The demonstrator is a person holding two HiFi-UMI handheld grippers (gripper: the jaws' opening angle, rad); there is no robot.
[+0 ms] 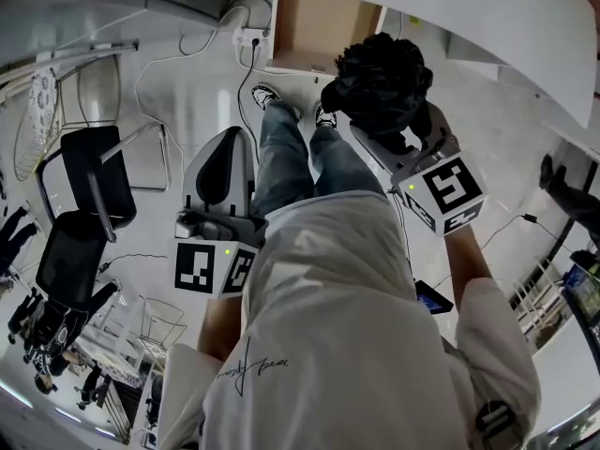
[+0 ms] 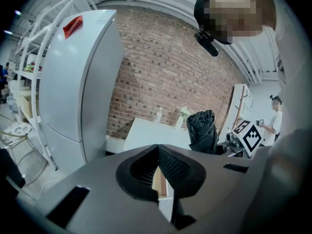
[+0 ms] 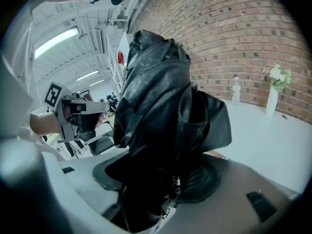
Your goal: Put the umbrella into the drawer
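In the head view a folded black umbrella (image 1: 380, 78) stands bunched above my right gripper (image 1: 377, 127), which is shut on its lower end. An open drawer (image 1: 323, 26) with a brown wooden inside shows under the white tabletop, just beyond and left of the umbrella. The right gripper view is mostly filled by the umbrella (image 3: 161, 106), whose base sits clamped in my right gripper (image 3: 165, 184). My left gripper (image 1: 225, 162) hangs lower left, over the person's leg, shut and holding nothing. In the left gripper view the left gripper (image 2: 158, 167) has its pads together, and the umbrella (image 2: 202, 130) is off to the right.
A white table (image 1: 450, 7) runs along the top right. Black chairs (image 1: 84, 186) stand at left, and a power strip with cables (image 1: 248, 37) lies on the floor. A white fridge (image 2: 78, 82) stands by the brick wall. A vase (image 3: 272, 96) and a bottle (image 3: 236, 91) are on the tabletop.
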